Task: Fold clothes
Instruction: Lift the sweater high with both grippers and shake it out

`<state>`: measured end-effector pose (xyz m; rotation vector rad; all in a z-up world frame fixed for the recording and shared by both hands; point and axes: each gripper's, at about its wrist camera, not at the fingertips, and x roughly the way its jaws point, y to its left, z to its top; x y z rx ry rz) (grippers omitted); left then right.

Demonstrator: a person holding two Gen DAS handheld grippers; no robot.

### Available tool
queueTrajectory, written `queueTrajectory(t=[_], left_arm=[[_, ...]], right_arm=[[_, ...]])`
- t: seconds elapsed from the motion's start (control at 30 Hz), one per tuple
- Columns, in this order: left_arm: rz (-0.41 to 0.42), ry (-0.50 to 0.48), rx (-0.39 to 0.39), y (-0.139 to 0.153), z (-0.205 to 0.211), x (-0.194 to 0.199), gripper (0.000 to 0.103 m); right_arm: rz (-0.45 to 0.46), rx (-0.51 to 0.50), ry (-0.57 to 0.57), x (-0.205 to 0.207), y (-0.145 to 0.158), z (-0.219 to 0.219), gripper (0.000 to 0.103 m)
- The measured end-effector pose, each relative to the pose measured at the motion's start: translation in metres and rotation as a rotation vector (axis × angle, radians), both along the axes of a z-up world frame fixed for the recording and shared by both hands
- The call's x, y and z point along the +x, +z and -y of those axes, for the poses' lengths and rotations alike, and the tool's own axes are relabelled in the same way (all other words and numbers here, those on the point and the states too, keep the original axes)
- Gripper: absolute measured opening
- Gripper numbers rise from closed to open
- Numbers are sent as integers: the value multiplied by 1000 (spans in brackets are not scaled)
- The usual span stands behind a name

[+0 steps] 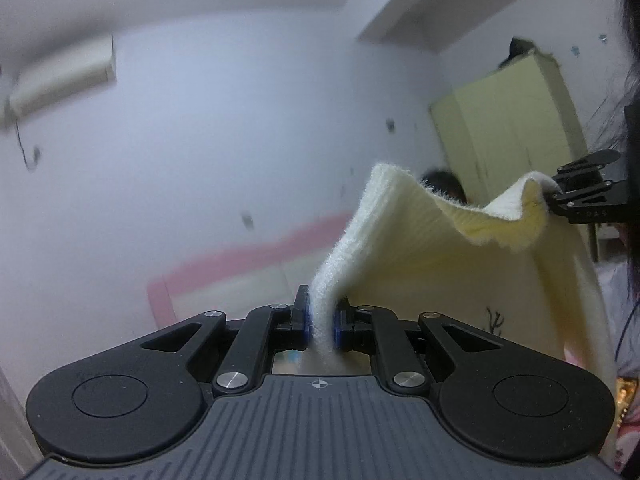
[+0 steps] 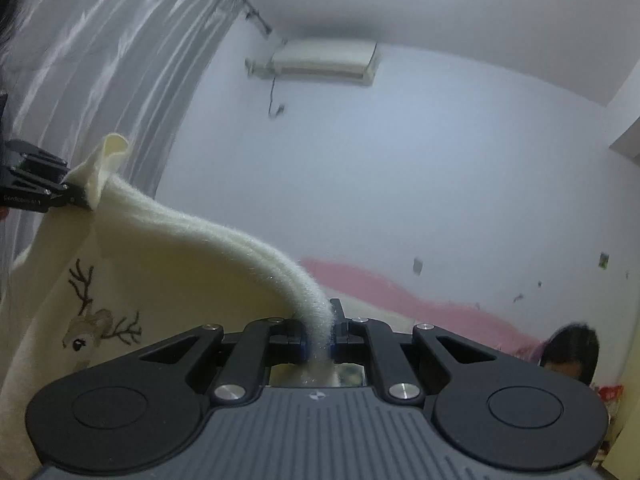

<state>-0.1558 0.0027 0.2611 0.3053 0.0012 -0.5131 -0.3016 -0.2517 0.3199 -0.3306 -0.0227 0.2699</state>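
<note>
A cream fuzzy sweater (image 1: 432, 256) with a stitched deer on its front (image 2: 92, 320) hangs in the air between both grippers. My left gripper (image 1: 322, 320) is shut on one top edge of it. My right gripper (image 2: 320, 336) is shut on the other top edge. In the left wrist view the right gripper (image 1: 554, 196) shows at the far right, clamped on the cloth. In the right wrist view the left gripper (image 2: 80, 200) shows at the far left, clamped on the cloth. The sweater's lower part is hidden below both views.
Both cameras point up at a white wall with an air conditioner (image 2: 324, 62). A curtain (image 2: 100, 60) hangs at left, a pale yellow wardrobe (image 1: 508, 128) stands at right. Another person's head (image 2: 572, 354) shows low. A pink-edged panel (image 1: 240, 272) leans against the wall.
</note>
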Motion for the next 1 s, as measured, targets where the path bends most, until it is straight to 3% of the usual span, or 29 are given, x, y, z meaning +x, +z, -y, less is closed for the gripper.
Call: queueTrajectory(t=[0.13, 0.33, 0.47, 0.53, 0.7, 0.87, 1.0], left_arm=[[-158, 18, -4, -46, 11, 80, 10], [-378, 75, -29, -128, 26, 240, 10], [-526, 150, -15, -201, 31, 360, 10], [-588, 190, -15, -227, 17, 398, 10], [-664, 242, 46, -288, 3, 430, 10], [-739, 293, 107, -349, -11, 461, 12], [-819, 310, 155, -398, -12, 481, 29]], right_arm=[[-131, -15, -23, 62, -37, -2, 10], [-316, -92, -63, 206, -109, -12, 10], [-471, -120, -100, 320, -185, -20, 10], [-540, -122, -119, 371, -230, -23, 10], [-657, -97, -158, 462, -333, -34, 10], [-711, -90, -189, 511, -398, -39, 10], [-796, -59, -215, 542, -444, -43, 12]])
